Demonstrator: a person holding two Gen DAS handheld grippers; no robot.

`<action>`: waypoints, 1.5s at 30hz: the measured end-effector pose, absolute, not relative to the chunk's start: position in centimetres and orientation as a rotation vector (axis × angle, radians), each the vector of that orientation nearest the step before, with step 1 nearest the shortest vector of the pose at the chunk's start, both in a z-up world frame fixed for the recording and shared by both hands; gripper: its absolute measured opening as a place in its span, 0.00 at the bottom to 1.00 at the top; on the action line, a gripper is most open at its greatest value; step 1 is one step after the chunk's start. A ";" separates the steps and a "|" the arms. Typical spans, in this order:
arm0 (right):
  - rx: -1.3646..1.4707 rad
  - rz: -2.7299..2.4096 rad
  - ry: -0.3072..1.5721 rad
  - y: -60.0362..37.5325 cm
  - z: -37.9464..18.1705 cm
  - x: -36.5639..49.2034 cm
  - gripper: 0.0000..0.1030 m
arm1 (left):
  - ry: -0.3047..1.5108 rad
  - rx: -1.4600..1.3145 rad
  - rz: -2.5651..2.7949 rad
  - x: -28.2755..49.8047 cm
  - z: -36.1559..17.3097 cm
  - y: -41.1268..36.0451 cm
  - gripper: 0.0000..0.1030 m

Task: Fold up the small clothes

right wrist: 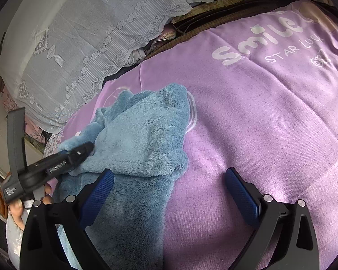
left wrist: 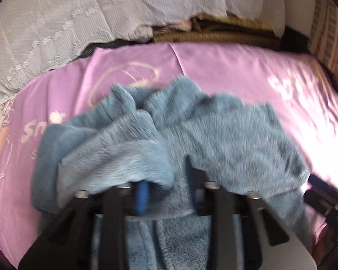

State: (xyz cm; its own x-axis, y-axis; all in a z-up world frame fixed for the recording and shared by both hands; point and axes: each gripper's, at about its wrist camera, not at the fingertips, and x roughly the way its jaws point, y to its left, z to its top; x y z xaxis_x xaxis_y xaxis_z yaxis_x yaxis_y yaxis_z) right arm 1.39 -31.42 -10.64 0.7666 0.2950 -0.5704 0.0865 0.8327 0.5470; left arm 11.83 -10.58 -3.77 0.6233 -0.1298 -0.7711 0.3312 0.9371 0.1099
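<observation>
A blue fleece garment (left wrist: pixel 225 135) lies crumpled on the purple bedsheet (left wrist: pixel 247 67). In the blurred left wrist view its folds drape over my left gripper (left wrist: pixel 166 175). The blue pads (left wrist: pixel 142 195) stand apart, with fleece showing in the gap and nothing pinched. From the right wrist view, the left gripper (right wrist: pixel 87 148) pokes into the fleece garment (right wrist: pixel 142 135) from the left. My right gripper (right wrist: pixel 170 180) is open wide. Its left pad (right wrist: pixel 99 193) hovers over the fleece, and the other pad is over the bare bedsheet (right wrist: pixel 270 112).
A white lace cover (right wrist: pixel 67 40) is heaped at the back left. A brown woven mat (left wrist: pixel 214 36) runs along the sheet's far edge. White "smile" lettering (right wrist: pixel 254 42) marks the sheet at the right. A hand (right wrist: pixel 18 207) holds the left gripper's handle.
</observation>
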 end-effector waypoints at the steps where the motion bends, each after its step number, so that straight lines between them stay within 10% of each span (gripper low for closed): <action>1: 0.587 0.120 0.698 -31.4 -10.6 1.4 0.97 | 0.861 0.264 -0.272 11.6 -4.1 -10.7 0.58; 12: 0.574 0.113 0.701 -31.2 -10.6 1.4 0.97 | 0.665 0.222 -0.187 7.2 1.7 -2.0 0.95; 36: -0.299 0.300 0.600 -7.6 -1.3 6.0 0.95 | 0.952 0.027 0.096 16.2 -6.0 9.1 0.96; 45: -0.573 0.272 0.616 -3.1 -3.2 8.8 0.50 | 0.957 0.034 0.093 16.2 -6.1 8.9 0.96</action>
State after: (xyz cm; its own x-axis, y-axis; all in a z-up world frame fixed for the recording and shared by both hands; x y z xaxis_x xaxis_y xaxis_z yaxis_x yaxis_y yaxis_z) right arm 8.80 -3.09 -3.20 0.7876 0.0729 -0.6119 -0.4033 0.8117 -0.4225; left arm 16.17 8.87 -6.14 0.5724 0.0942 -0.8146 -0.0643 0.9955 0.0699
